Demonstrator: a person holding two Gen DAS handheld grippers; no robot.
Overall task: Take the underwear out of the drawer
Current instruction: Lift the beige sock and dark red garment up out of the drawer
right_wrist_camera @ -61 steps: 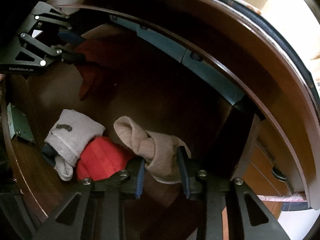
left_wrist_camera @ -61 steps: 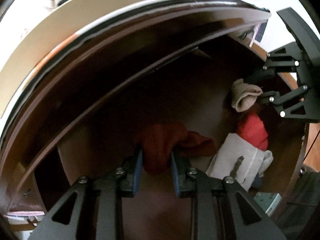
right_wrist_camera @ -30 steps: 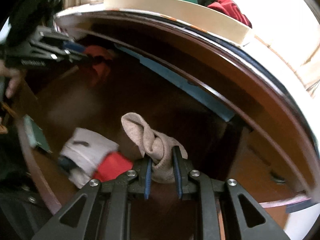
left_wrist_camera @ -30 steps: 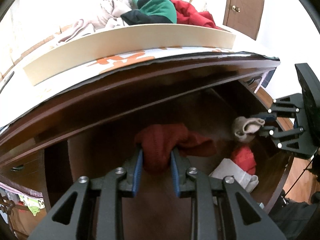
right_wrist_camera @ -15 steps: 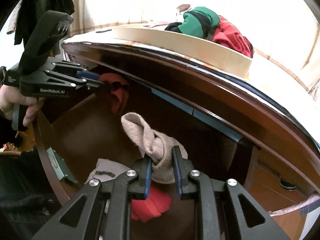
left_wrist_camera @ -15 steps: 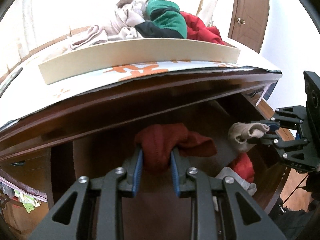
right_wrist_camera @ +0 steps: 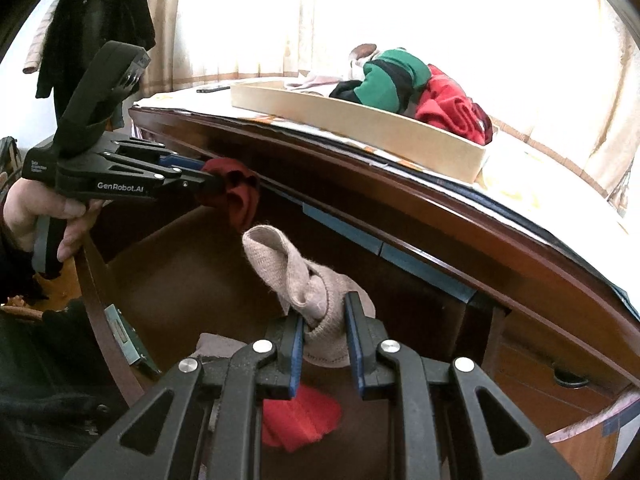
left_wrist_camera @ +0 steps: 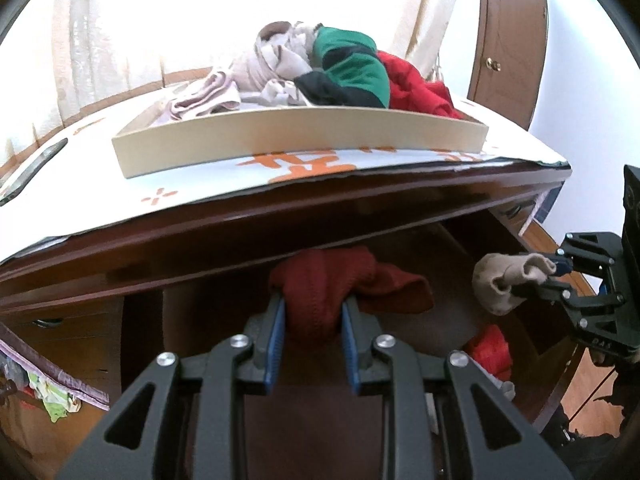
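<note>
Two garments are off the drawer floor, one in each gripper. The left gripper (left_wrist_camera: 313, 334) has its blue pads pressed on a dark red bundle (left_wrist_camera: 332, 284), which bulges out ahead of the fingertips and trails a loose flap to the right. The right gripper (right_wrist_camera: 323, 350) is clamped on a beige roll (right_wrist_camera: 308, 292), whose long axis runs up and to the left from the pads, its free end standing clear above the drawer (right_wrist_camera: 96, 280).

Both bundles hang over the open drawer, just below the edge of the desktop (right_wrist_camera: 460, 208). On that top, farther back and higher, sits one shallow tray (left_wrist_camera: 280, 140) with a heap of clothes (left_wrist_camera: 340, 72) already in it. From each pair of fingers the tray lies up and away, so the coming move probably calls for a lift over the desk edge and then a reach forward. Seen from the right wrist, the red bundle sits closer to the desk edge than the beige roll, so the left hand (right_wrist_camera: 36, 212) looks the nearer to the tray.

Counted: two grippers, both gripping; two lifted garments; one tray; one open drawer. Down in the drawer at least two pieces remain, a bright red piece (right_wrist_camera: 300, 420) and a pale piece (left_wrist_camera: 500, 384) beside it, though the grippers hide much of that corner.
</note>
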